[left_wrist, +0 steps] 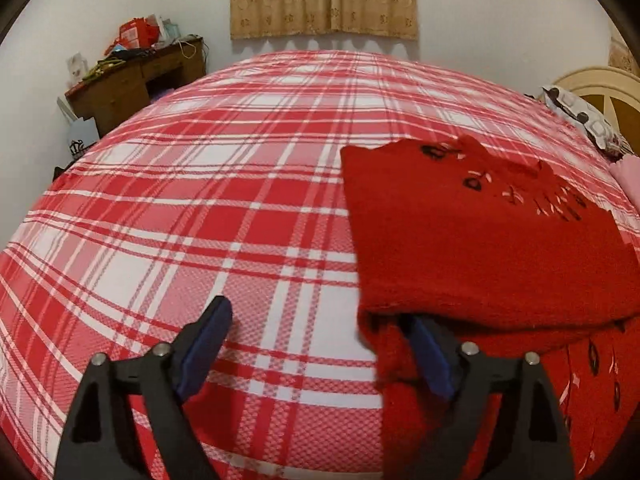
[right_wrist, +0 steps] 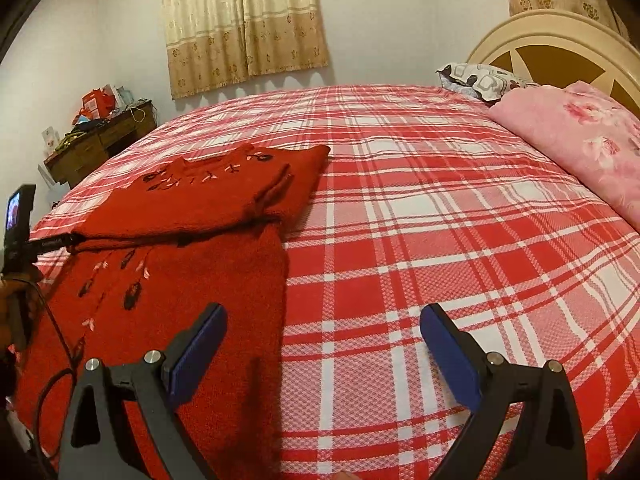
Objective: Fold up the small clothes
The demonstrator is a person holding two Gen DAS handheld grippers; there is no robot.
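A red knitted sweater (left_wrist: 480,240) with dark embroidery lies on the red plaid bed, its upper part folded over the lower part. In the right wrist view the sweater (right_wrist: 192,272) is at the left. My left gripper (left_wrist: 320,320) is open; its right fingertip sits under the folded edge of the sweater, its left fingertip over bare sheet. My right gripper (right_wrist: 322,316) is open and empty, its left finger over the sweater's lower right edge, its right finger over the sheet.
The plaid bed sheet (right_wrist: 420,200) fills both views. A pink floral blanket (right_wrist: 580,144) and a patterned pillow (right_wrist: 480,80) lie by the headboard (right_wrist: 560,40). A cluttered wooden desk (left_wrist: 132,80) stands beyond the bed's far left. The left gripper's body (right_wrist: 20,220) shows at the left edge.
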